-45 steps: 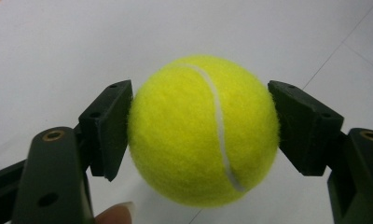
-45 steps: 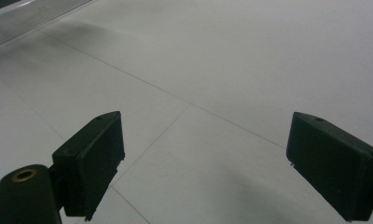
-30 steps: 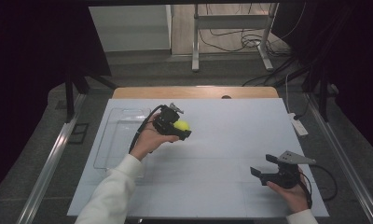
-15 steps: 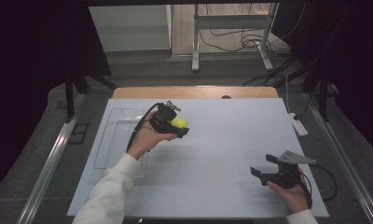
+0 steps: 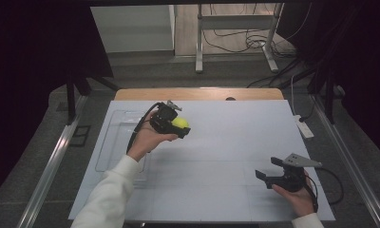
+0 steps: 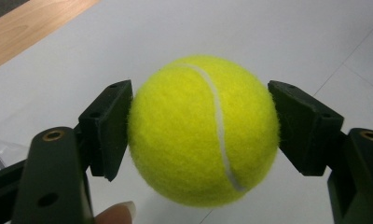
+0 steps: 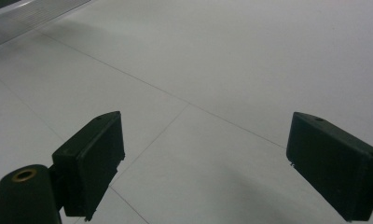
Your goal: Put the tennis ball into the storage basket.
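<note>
While left tool (image 5: 178, 127) clamps tennis ball (image 6: 203, 130), tray (image 5: 113, 142) lies bare.

A fuzzy bright yellow tennis ball (image 6: 203, 130) with a curved white seam running down its face is pinched at its two sides between the black jaws of the left gripper (image 5: 175, 127), held up off the white counter (image 5: 235, 142) toward its far left part.

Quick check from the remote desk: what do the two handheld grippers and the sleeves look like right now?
Both are black two-jaw tools with blocky rectangular pads. The left gripper trails a black cable; brass-ringed holes mark its jaw arms. The right gripper carries a grey three-cornered plate on top and a black cable. Both forearms wear white long sleeves.
</note>
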`<action>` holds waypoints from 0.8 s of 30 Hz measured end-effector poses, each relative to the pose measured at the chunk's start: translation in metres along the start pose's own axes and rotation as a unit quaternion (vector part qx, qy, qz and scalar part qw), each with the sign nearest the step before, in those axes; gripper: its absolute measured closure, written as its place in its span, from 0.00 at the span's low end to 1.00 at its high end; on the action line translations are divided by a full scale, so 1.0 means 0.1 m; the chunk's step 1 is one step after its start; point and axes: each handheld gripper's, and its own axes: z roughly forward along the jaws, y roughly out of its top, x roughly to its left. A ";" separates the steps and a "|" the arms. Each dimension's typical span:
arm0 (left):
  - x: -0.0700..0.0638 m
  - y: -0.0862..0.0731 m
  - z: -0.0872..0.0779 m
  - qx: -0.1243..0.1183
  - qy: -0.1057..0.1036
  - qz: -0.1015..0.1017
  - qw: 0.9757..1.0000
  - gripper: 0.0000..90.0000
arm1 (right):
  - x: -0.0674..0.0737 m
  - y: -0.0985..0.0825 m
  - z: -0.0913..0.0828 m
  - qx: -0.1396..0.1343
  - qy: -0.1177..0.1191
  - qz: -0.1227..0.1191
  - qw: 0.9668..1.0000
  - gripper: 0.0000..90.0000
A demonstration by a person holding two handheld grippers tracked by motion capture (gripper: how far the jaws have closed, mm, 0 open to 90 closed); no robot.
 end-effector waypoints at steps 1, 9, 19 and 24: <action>0.00 0.00 -0.01 -0.001 0.001 0.000 1.000 0.30 | 0.00 0.00 0.00 0.000 0.000 0.000 1.000 0.13; 0.04 0.01 -0.09 -0.009 0.001 -0.001 1.000 0.30 | 0.00 0.00 0.00 0.000 0.000 -0.001 1.000 0.13; 0.10 0.00 -0.18 -0.017 0.006 -0.005 1.000 0.30 | 0.00 0.00 0.00 0.001 0.000 -0.001 1.000 0.13; 0.14 -0.01 -0.23 -0.020 0.011 -0.006 1.000 0.30 | 0.00 0.00 0.00 0.001 0.000 -0.001 1.000 0.13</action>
